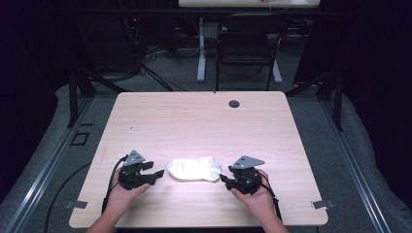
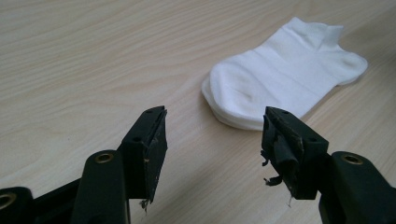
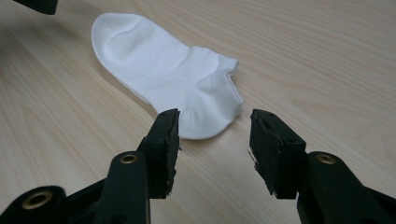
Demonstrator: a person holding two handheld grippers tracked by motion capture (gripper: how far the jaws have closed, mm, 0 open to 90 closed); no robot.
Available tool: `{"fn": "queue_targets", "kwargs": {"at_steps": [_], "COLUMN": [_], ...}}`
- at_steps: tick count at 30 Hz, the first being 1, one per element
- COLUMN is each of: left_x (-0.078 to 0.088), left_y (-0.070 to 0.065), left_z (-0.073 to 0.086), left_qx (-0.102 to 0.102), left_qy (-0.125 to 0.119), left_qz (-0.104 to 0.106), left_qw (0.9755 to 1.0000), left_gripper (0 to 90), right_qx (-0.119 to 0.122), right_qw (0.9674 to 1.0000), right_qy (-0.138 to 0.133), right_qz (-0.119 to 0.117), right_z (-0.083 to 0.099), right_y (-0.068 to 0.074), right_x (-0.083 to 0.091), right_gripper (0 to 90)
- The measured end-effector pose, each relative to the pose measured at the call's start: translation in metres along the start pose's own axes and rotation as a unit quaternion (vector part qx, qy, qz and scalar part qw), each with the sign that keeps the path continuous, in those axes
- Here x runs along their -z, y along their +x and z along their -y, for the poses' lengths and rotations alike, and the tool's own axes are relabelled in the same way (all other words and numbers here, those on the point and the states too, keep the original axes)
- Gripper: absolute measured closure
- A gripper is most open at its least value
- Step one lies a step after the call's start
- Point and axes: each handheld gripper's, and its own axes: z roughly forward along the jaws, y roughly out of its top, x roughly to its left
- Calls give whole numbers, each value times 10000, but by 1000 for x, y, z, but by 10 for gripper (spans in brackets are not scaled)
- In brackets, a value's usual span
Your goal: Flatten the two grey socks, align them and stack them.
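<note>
Sock lies flat on the table near the person's edge, between the two grippers, toe toward the left one and cuff toward the right. Left gripper and right gripper each face an end with jaws apart and empty, just short of the fabric, probably so both ends can be gripped together.

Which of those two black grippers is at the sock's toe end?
The left gripper: it faces the white sock's rounded toe; the right gripper faces its cuffed heel end.
</note>
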Motion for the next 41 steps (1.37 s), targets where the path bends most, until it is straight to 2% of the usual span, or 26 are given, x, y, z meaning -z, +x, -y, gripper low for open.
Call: {"fn": "queue_targets", "kwargs": {"at_steps": [3,7,12,20,26,30,33,41], "left_x": [3,1,-3,-7,-9,-12,-14,-16], "left_y": [2,8,17,26,27,27,27,26], "left_z": [3,7,7,6,6,5,5,4], "left_qx": [-31,50,164,258,298,210,219,149], "left_qy": [23,23,-3,25,49,93,127,120], "left_qz": [-30,-71,-223,-278,-241,-232,-208,-277], "left_qw": [10000,10000,9996,9993,9993,9995,9995,9994], "left_gripper": [406,406,406,410,411,410,410,407], "right_qx": [-26,-59,23,-39,-207,-241,-241,-301], "right_qw": [10000,10000,9999,9996,9992,9991,9991,9989], "right_qy": [-1,29,77,221,241,230,254,283], "right_qz": [60,68,-93,149,247,252,253,234], "right_z": [4,10,17,24,25,25,25,25], "right_y": [-2,-6,-13,-23,-30,-31,-31,-32], "right_x": [2,1,-5,-14,-16,-18,-20,-22], "right_gripper": [522,532,549,510,498,498,497,495]}}
